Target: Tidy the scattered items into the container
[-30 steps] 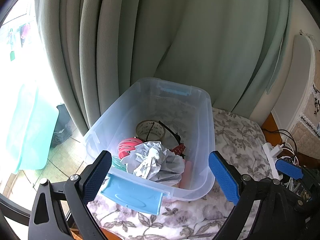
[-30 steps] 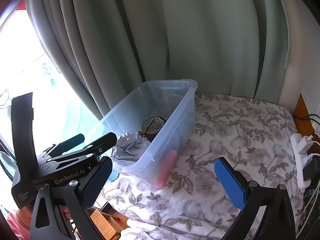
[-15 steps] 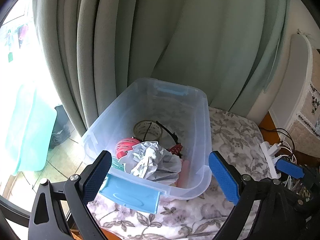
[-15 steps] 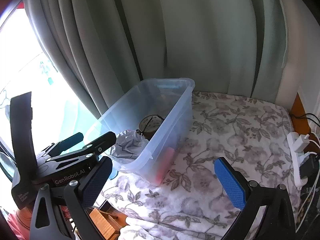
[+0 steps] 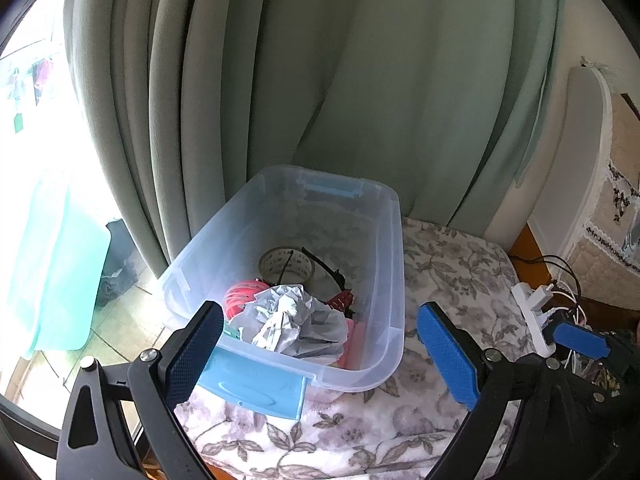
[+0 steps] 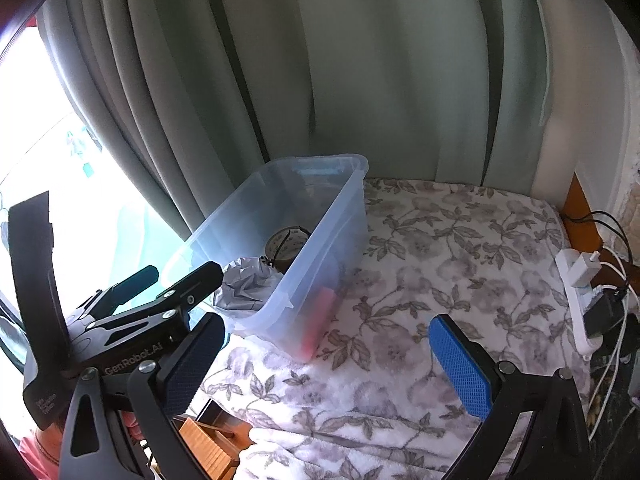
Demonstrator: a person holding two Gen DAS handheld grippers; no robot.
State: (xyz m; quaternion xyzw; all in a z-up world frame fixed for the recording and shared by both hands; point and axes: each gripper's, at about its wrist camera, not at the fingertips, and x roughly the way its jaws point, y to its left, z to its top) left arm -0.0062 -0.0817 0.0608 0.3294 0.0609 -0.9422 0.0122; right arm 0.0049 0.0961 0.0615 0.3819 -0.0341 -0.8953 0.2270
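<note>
A clear plastic bin (image 5: pixel 394 264) (image 6: pixel 344 208) with blue latches stands on the flowered cloth. Inside it lie a crumpled grey paper ball (image 5: pixel 294 322) (image 6: pixel 248 288), a tape roll (image 5: pixel 286 266) (image 6: pixel 288 240), a red coiled item (image 5: pixel 240 300), a black strap and a pink-red stick (image 5: pixel 354 340). My left gripper (image 5: pixel 320 352) hangs open and empty just in front of the bin. Over bare cloth to the bin's right, my right gripper (image 6: pixel 328 364) is open too, with nothing in it. The left gripper's body (image 6: pixel 120 320) shows at the left of the right wrist view.
Green curtains (image 5: pixel 320 80) hang right behind the bin. A white power strip (image 6: pixel 580 300) (image 5: pixel 532 312) with plugs and cables lies at the cloth's right edge. The cloth (image 6: pixel 460 248) ends at a wooden edge (image 6: pixel 208 448) in front. A bright window is at the left.
Both views have drawn back and tilted a little, so the bin sits slightly lower and farther. Both grippers stay open and the bin's contents have not moved.
</note>
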